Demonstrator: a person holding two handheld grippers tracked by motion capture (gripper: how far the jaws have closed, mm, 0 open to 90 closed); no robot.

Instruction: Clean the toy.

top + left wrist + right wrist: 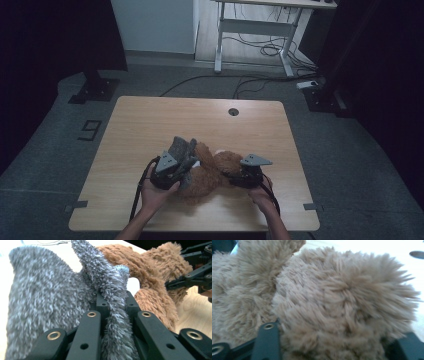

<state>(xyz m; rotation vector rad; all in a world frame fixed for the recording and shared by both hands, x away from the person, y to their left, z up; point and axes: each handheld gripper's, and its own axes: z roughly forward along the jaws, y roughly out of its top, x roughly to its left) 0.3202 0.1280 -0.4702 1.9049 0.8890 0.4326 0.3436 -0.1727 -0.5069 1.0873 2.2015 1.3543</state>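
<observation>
A: Left hand-held gripper (113, 315) is clamped on the grey fuzzy cloth (45, 297), frame centre.

B: Right hand-held gripper (329, 340) straddles the brown plush toy (342, 305) (pad contact hidden). High view places both low-centre on the counter (150, 120).

From above, my table (150, 125) sits in dim, flat light; the room around it falls off to near black at both sides, and the pale floor at the back is the brightest patch. Shadows under my hands are soft and faint. The picture is grainy and a little soft, with no motion blur.

Along my left gripper (115, 312), the grey fleece (45, 302) is crisp up close, while the tabletop behind burns out to white at the top left. Along my right gripper, the brown plush (342, 305) is so near it goes soft and hazy, and the table glares white at the top right.
</observation>
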